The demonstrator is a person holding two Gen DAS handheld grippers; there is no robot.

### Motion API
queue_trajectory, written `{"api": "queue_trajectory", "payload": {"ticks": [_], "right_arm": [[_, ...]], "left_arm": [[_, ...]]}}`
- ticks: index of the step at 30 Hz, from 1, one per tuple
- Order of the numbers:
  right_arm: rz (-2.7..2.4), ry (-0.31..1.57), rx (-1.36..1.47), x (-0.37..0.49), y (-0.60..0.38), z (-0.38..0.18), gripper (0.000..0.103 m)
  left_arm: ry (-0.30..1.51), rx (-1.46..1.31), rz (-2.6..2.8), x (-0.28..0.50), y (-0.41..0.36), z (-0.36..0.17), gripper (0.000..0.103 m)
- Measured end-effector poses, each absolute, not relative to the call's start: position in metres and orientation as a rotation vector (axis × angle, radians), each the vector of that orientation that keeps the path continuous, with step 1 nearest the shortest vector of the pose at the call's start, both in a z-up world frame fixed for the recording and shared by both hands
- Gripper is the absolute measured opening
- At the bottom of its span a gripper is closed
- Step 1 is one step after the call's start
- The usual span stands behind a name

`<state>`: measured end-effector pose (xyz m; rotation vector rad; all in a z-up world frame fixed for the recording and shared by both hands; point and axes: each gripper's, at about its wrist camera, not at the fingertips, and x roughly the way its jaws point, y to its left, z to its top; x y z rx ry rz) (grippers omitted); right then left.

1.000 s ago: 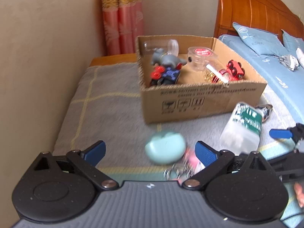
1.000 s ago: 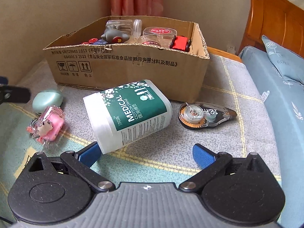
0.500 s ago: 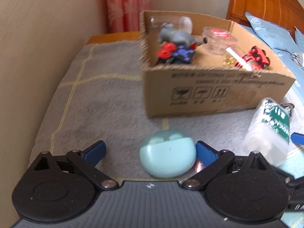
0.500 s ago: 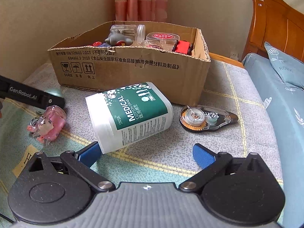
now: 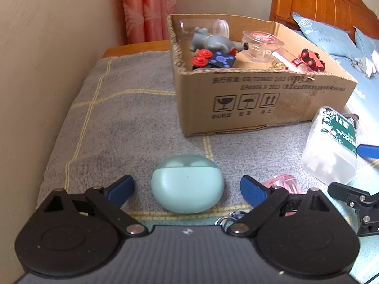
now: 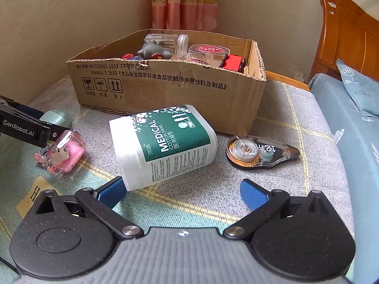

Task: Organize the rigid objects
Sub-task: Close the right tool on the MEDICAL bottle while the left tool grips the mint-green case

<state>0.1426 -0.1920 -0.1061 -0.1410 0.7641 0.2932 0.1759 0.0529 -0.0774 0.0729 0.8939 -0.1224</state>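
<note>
The left gripper [image 5: 187, 185], jaws apart and just narrowing, brackets the mint earbud case [image 5: 187, 184] on the blanket [image 5: 118, 118] before the cardboard box [image 5: 260, 104]; squeezing, then lifting boxward, looks next. The right gripper [image 6: 182, 189] waits open.

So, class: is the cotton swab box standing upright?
No, the swab box lies on its side on the blanket, in front of the carton.

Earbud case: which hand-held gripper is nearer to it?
Left. The left hand-held gripper straddles the earbud case, jaws open and just closing. The right hand-held gripper sits apart, by the swab box.
</note>
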Motion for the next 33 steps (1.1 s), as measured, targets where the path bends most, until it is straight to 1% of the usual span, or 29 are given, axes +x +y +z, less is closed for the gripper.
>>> {"api": "queue_trajectory", "payload": {"ticks": [2,6,11,14,17,19,29,32,33], "right_arm": [[0.3,0.763,-0.143,0.143,-0.192,-0.106,0.103],[0.332,0.783,-0.155,0.147,-0.194,-0.105,0.103],[0.407,0.798,-0.137,0.155,-0.196,-0.095,0.103],[0.426,0.783,-0.172,0.16,-0.192,-0.089,0.103],[0.447,0.781,-0.227,0.166,-0.185,-0.088,0.103],[0.47,0.778,-0.256,0.168,-0.181,-0.087,0.103],[0.552,0.797,-0.366,0.18,-0.162,-0.089,0.103],[0.562,0.809,-0.39,0.183,-0.158,-0.089,0.098],[0.568,0.815,-0.388,0.184,-0.158,-0.089,0.094]], "left_arm": [[0.886,0.075,-0.123,0.175,0.052,-0.077,0.094],[0.873,0.089,-0.124,0.172,0.053,-0.074,0.081],[0.866,0.08,-0.133,0.175,0.06,-0.074,0.08],[0.862,0.092,-0.133,0.176,0.057,-0.074,0.077],[0.862,0.109,-0.142,0.176,0.055,-0.072,0.072],[0.866,0.108,-0.16,0.176,0.054,-0.071,0.065],[0.889,0.068,-0.144,0.175,0.052,-0.071,0.064],[0.898,0.064,-0.141,0.176,0.051,-0.07,0.064],[0.899,0.064,-0.143,0.176,0.052,-0.07,0.064]]}}
